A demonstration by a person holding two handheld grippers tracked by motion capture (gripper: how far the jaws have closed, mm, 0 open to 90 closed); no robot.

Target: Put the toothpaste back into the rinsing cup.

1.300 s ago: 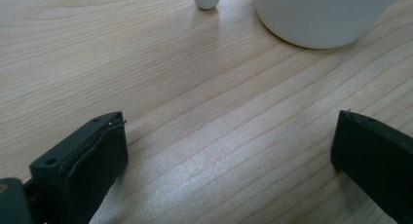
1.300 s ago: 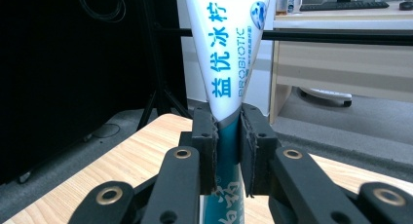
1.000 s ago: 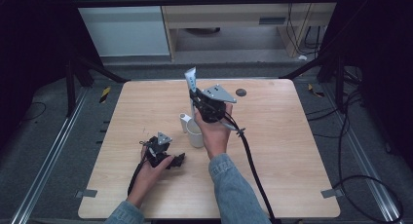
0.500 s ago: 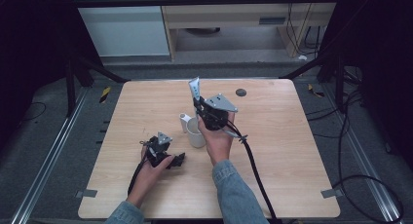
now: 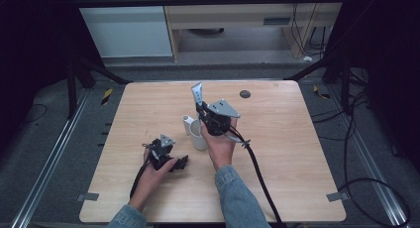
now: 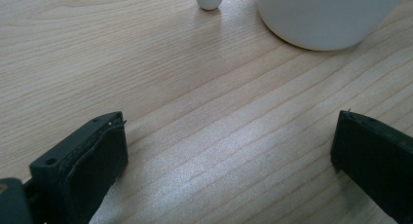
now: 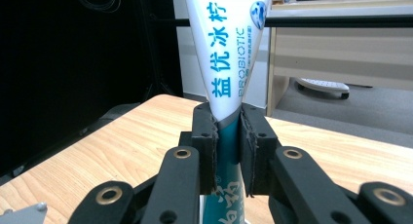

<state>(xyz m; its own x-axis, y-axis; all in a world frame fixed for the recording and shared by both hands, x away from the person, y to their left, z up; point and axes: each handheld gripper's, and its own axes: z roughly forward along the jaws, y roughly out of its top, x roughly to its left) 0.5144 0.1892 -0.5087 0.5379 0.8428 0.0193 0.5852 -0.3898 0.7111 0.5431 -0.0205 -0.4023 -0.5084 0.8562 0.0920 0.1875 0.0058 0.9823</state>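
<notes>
Gripping a toothpaste tube (image 7: 229,63) upright, my right claw (image 7: 227,151) clamps its lower part, held just above the white cup (image 5: 199,137) near the middle of the worktop (image 5: 282,153). My left claw (image 6: 229,156) rests open on the wood, near the cup, nothing between its jaws.

Pale wooden table (image 5: 297,153) on grey floor (image 5: 44,158); beige desk (image 5: 237,15) behind; dark surroundings.

On the table (image 5: 297,153), the tube (image 5: 196,94) stands over the cup (image 5: 198,137)
</notes>
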